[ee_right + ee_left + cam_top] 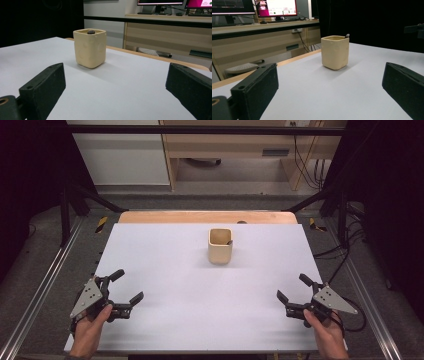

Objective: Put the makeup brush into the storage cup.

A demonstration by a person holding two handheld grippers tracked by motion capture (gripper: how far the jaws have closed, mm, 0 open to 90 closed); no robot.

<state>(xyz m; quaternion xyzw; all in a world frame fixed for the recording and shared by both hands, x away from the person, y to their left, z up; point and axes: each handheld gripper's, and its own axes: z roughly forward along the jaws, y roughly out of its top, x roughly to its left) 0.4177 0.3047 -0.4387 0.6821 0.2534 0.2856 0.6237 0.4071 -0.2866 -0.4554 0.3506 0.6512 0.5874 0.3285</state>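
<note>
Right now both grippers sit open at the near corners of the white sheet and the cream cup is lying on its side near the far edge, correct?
Not quite. The cream cup stands upright, mouth up, as both gripper views show. The rest holds: the left gripper and right gripper sit near the white sheet's near corners, jaws apart, holding nothing.

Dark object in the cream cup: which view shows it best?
High view: it looks down into the cream cup, showing the dark object against its inner right wall. Both gripper views show only its tip above the rim.
</note>
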